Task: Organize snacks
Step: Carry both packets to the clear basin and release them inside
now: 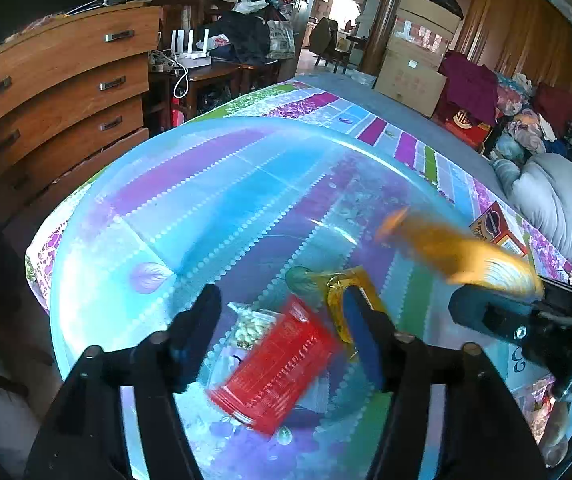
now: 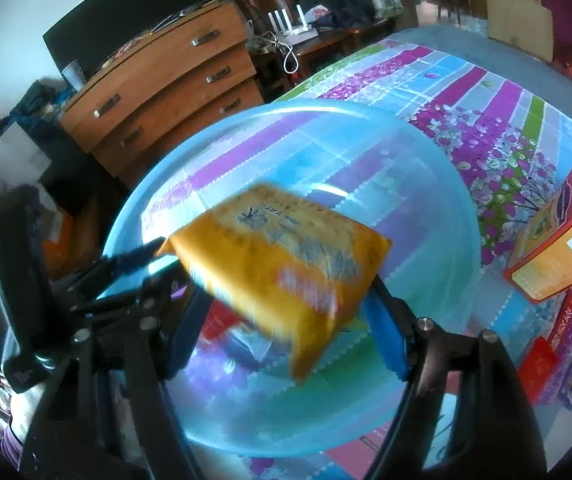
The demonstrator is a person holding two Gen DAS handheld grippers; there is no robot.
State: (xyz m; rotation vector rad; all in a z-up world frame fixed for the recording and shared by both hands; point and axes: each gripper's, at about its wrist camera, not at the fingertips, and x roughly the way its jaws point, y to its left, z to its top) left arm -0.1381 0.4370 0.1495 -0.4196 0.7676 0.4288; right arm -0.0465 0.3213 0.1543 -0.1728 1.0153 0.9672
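Bedroom, patterned bedspread (image 1: 369, 128) on bed, wooden dresser (image 1: 58, 92) behind. Left wrist view: left gripper (image 1: 286, 320) angled down over clear blue basin (image 1: 126, 184), jaws apart, gripping nothing; blurred red snack packet (image 1: 278, 368) between fingers inside basin, beside peanut pack (image 1: 250, 328) and yellow wrapper (image 1: 339, 292).

Right wrist view: right gripper (image 2: 286, 312) angled down, clamped on blurred orange snack pack (image 2: 286, 264) above basin (image 2: 425, 184). Orange box (image 2: 557, 248) lies on bedspread (image 2: 485, 100) right of basin.

The orange packet (image 2: 286, 268) is smeared by blur, its print unreadable. Part of the red packet (image 1: 274, 368) is perhaps hidden behind the left gripper's finger (image 1: 202, 328).
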